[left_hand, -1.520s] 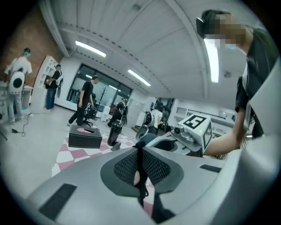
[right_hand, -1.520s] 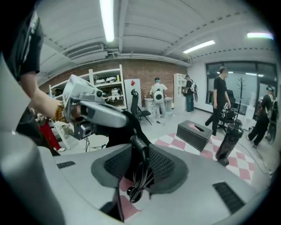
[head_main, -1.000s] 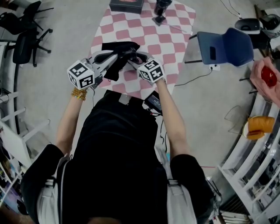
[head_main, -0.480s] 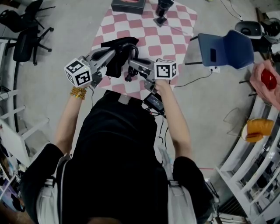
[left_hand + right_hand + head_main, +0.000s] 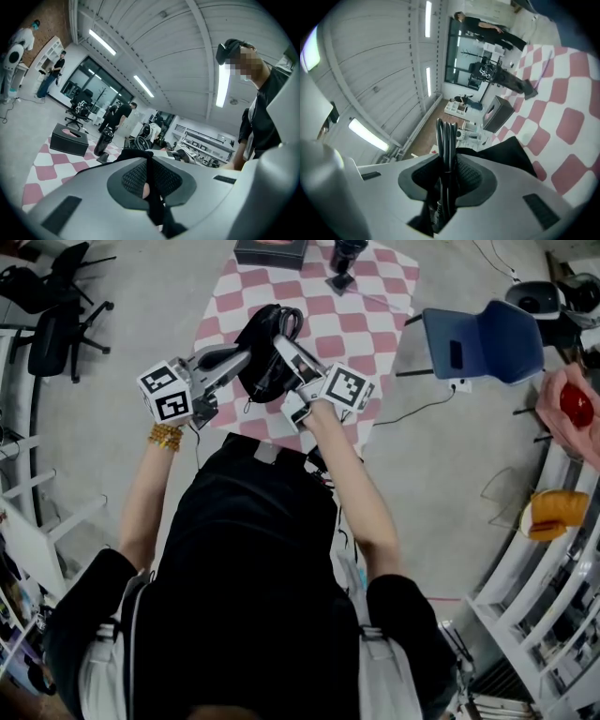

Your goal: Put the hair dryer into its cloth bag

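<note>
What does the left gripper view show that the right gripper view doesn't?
Only the left gripper view: the person holding the grippers, and the left gripper shut on the black cloth bag. Only the right gripper view: the right gripper shut on the folded black cord. Both: the checked tablecloth, the black box, and some of the bag.

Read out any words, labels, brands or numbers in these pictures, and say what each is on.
No readable text.
The cubes on the left gripper and right gripper carry only black-and-white square patterns.
The black box on the checked table shows no legible print.
</note>
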`<state>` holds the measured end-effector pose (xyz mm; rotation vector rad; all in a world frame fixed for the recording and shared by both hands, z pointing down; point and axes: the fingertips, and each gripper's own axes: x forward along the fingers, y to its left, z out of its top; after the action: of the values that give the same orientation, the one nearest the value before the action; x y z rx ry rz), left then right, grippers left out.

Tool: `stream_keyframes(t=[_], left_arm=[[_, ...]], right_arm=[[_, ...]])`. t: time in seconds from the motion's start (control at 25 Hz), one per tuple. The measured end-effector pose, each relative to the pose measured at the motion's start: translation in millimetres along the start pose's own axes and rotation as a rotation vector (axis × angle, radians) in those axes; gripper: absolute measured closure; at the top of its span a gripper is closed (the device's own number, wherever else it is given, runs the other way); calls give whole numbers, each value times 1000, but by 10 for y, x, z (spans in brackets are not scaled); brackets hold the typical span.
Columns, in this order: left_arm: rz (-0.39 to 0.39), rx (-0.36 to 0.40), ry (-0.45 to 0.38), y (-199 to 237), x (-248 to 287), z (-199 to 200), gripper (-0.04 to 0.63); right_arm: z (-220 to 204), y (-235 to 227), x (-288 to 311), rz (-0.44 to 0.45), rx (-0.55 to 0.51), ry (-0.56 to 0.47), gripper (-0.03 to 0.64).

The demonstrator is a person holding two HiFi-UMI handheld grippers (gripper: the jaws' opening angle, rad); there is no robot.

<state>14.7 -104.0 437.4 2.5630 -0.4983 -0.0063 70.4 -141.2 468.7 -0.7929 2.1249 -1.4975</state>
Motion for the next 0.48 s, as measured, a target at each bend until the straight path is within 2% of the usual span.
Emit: stream_keyframes(t=[0.08, 0.2, 0.36, 0.4, 0.48], left_arm=[[-18, 9, 1, -55, 20, 9, 566], [-48, -29, -42, -106, 33, 80, 566], [-61, -76, -96, -127, 119, 148, 566], [-70, -98, -116, -134, 126, 175, 567], [-96, -145, -158, -144, 117, 248, 568]], right_arm=[[24, -81, -2, -113, -94, -35, 515], [99, -38, 62, -158, -186, -135, 515], [53, -42, 86, -242, -411, -195, 515], [66, -49, 62, -266, -440, -216, 515], [145, -63, 6, -289, -421, -257, 515]])
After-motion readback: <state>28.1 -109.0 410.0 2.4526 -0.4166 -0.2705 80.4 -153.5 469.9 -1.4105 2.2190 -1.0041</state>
